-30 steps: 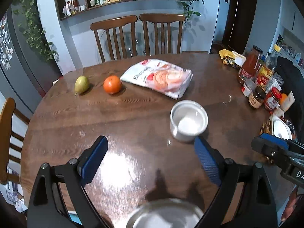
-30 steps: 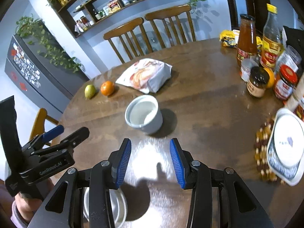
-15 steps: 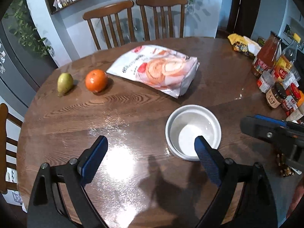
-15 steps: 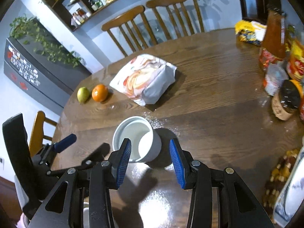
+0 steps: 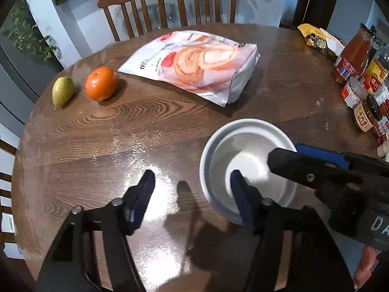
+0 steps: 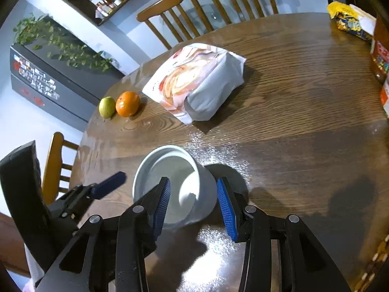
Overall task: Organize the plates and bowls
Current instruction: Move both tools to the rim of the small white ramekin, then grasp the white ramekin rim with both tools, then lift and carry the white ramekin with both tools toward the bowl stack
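The white bowl (image 6: 175, 185) stands on the desk (image 6: 291, 126). The right tongs (image 6: 193, 198) straddle its right wall, unclenched. The left tongs (image 5: 192, 192), just narrowed, gape at its left, one finger over its rim

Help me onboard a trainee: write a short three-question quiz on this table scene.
1. True or false: the orange lies between the pear and the snack bag.
2. Where are the fingers of the right gripper relative to the white bowl?
A. both inside it
B. one inside, one outside its wall
C. both off to one side of it
3. How many wooden chairs stand at the far edge of the table, beyond the snack bag?

Key: 1 true; 2 B; 3 two.
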